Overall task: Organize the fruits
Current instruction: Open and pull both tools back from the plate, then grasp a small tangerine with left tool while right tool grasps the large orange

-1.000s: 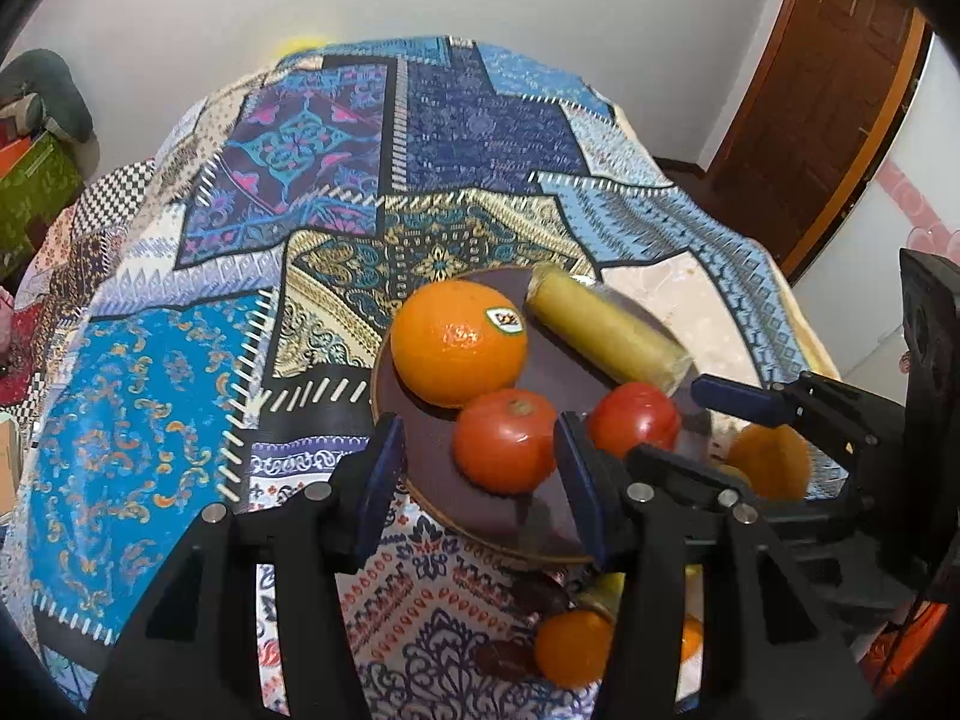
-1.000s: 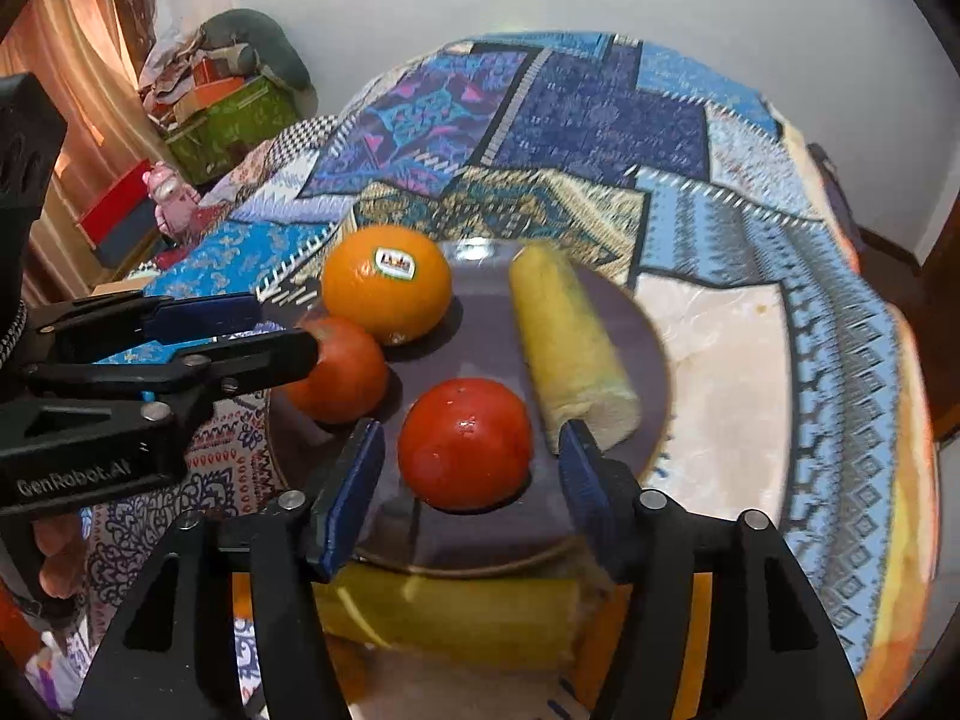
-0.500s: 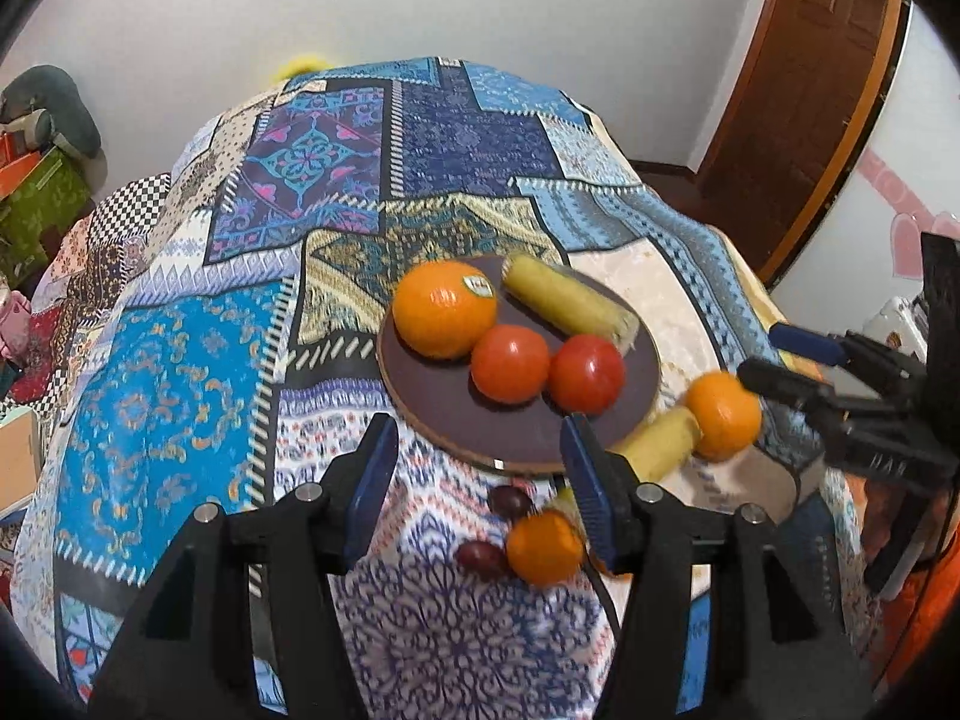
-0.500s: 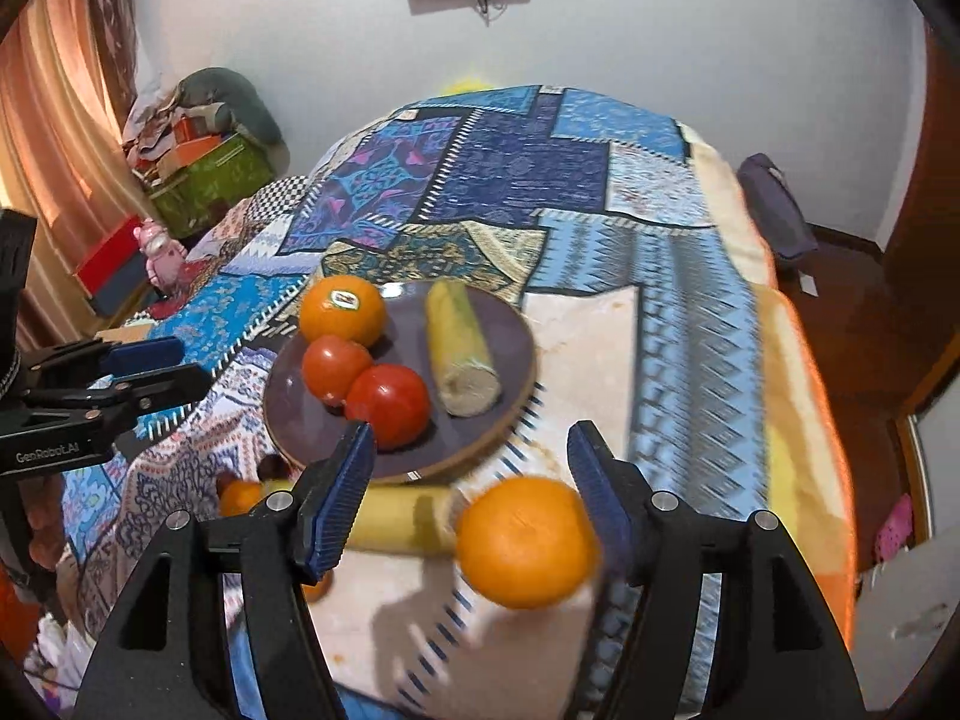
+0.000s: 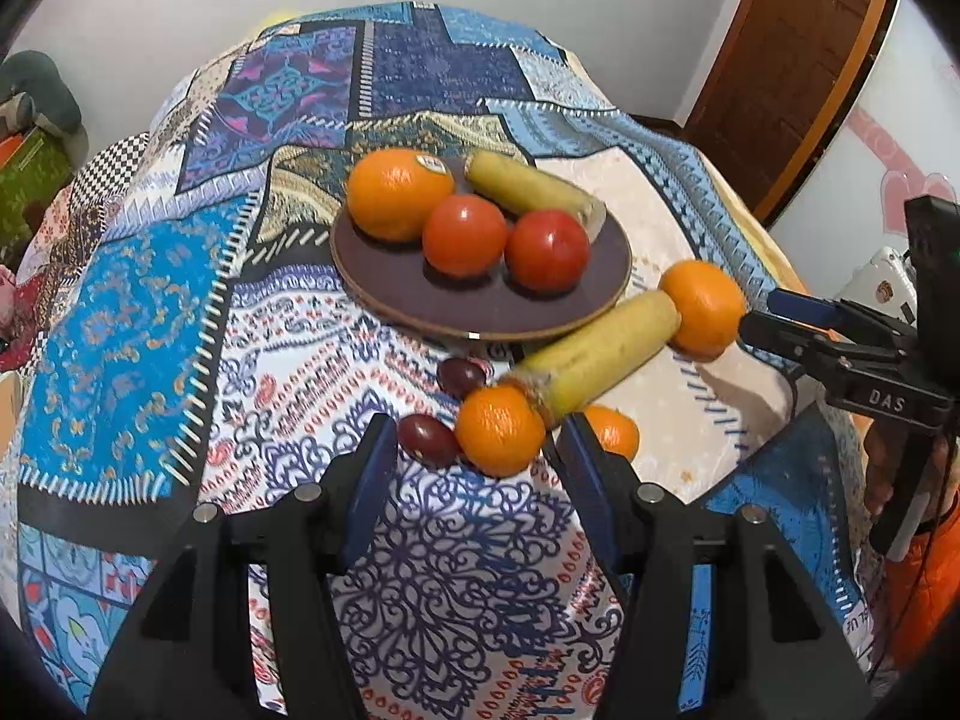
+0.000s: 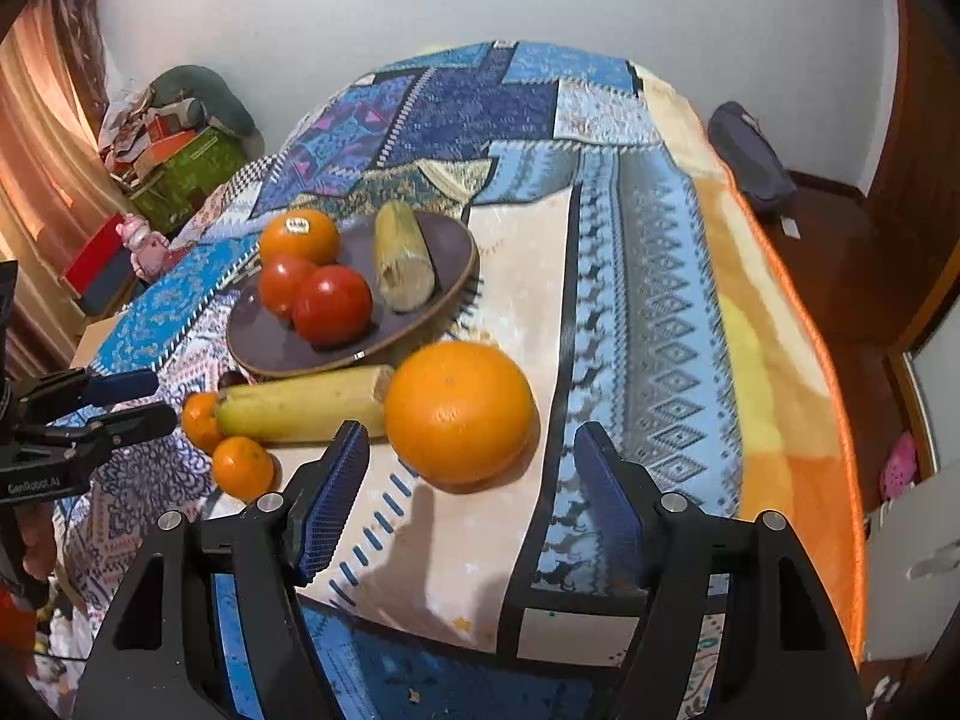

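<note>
- While both tools hover empty, the left gripper (image 5: 477, 459) has its jaws spread wide around a small orange (image 5: 500, 429) lying on the quilt (image 5: 126, 324); likely the next pick.
- Right gripper (image 6: 465, 483): jaws equally wide, framing the big orange (image 6: 459, 412), which touches the loose banana piece (image 6: 300, 402).
- Plate (image 5: 414, 294) already carries a stickered orange (image 5: 399, 192), two tomatoes (image 5: 465, 234) and a second banana piece (image 5: 528, 189), so it reads as the collection spot.
- Two dark plums (image 5: 429, 438) sit just beside the small orange, off the plate.
- Versus one second ago: both grippers have pulled back from the tomatoes, and the off-plate fruit is now between their fingers.
</note>
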`<action>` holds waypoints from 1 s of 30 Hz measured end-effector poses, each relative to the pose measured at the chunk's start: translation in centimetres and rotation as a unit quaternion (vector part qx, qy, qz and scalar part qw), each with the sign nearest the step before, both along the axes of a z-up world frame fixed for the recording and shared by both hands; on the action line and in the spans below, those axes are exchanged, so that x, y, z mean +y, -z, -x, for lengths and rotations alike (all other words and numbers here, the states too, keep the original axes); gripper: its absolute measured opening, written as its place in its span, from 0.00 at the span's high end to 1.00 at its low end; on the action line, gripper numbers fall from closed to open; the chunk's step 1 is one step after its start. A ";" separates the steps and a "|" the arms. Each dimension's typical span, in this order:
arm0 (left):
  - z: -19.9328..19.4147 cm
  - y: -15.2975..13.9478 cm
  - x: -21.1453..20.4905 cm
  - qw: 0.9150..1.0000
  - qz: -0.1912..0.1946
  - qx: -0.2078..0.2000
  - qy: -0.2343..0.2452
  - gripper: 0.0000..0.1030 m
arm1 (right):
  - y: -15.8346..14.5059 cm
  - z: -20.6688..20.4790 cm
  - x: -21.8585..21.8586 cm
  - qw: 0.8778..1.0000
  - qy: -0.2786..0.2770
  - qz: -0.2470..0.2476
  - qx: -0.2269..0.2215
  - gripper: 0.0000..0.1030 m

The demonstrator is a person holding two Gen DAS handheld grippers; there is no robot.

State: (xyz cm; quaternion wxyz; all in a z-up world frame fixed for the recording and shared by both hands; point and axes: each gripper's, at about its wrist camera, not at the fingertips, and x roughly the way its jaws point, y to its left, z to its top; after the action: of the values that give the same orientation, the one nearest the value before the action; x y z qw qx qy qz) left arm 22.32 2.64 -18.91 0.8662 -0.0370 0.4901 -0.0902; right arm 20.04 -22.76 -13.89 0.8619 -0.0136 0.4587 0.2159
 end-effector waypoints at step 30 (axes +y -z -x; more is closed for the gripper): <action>-1.1 1.6 -1.9 0.999 -0.024 -0.005 0.021 0.56 | 1.6 1.1 0.3 0.999 -0.025 -0.026 0.029 0.40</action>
State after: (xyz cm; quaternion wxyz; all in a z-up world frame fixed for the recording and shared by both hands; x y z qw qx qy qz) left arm 23.38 0.70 -20.54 0.8672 -0.0060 0.4884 -0.0969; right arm 18.98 -22.47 -15.51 0.8427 0.0036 0.4769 0.2499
